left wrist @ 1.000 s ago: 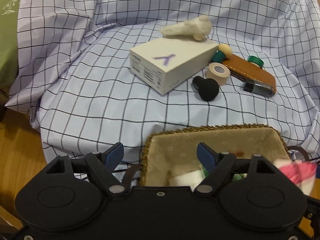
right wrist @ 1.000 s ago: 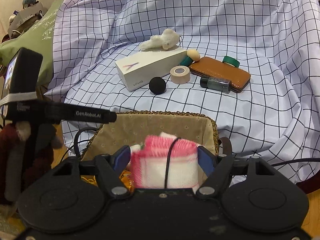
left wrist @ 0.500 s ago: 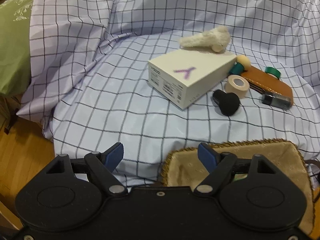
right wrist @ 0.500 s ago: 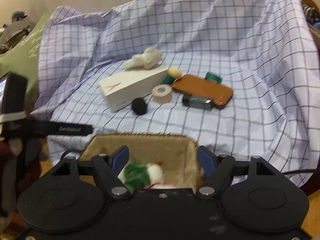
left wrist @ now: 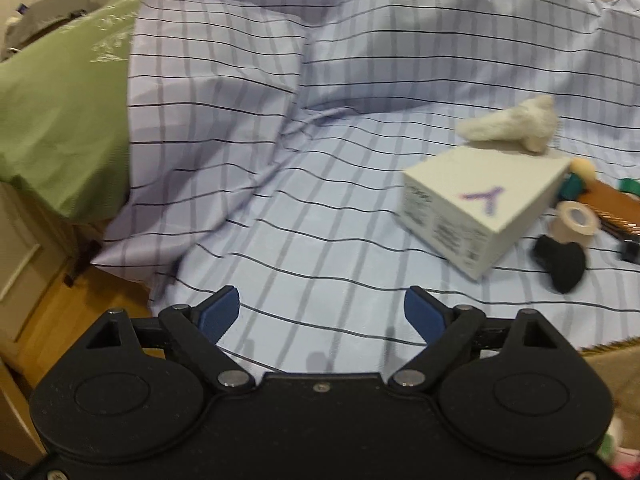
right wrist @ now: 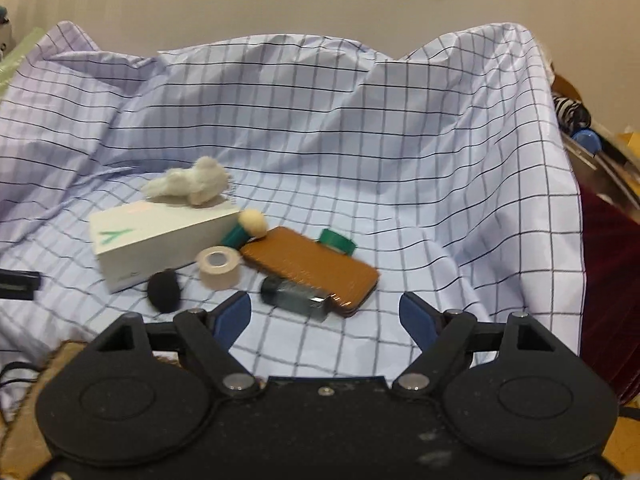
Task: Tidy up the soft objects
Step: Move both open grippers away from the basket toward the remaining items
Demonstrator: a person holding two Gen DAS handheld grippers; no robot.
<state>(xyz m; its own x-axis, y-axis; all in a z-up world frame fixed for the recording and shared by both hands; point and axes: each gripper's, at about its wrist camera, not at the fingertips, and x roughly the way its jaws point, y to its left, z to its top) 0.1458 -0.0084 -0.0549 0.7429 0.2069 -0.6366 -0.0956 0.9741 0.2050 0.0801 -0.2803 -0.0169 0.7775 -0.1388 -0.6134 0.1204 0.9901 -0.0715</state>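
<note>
Both wrist views look forward, low over checked sheet [left wrist: 320,208]; left angled leftward. Shared: white box [left wrist: 484,208] [right wrist: 160,244].

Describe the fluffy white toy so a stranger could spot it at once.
Start from the white box on the checked sheet. The fluffy white toy lies just behind the box's far edge, farthest back in the cluster. Everything near it is smooth or hard; it alone is cream, shaggy and irregular in shape.

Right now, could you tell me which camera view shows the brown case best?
The right wrist view: the brown case lies whole near the middle, only a bottle overlapping its near corner. The left wrist view catches just a strip of it at the right edge.
</note>
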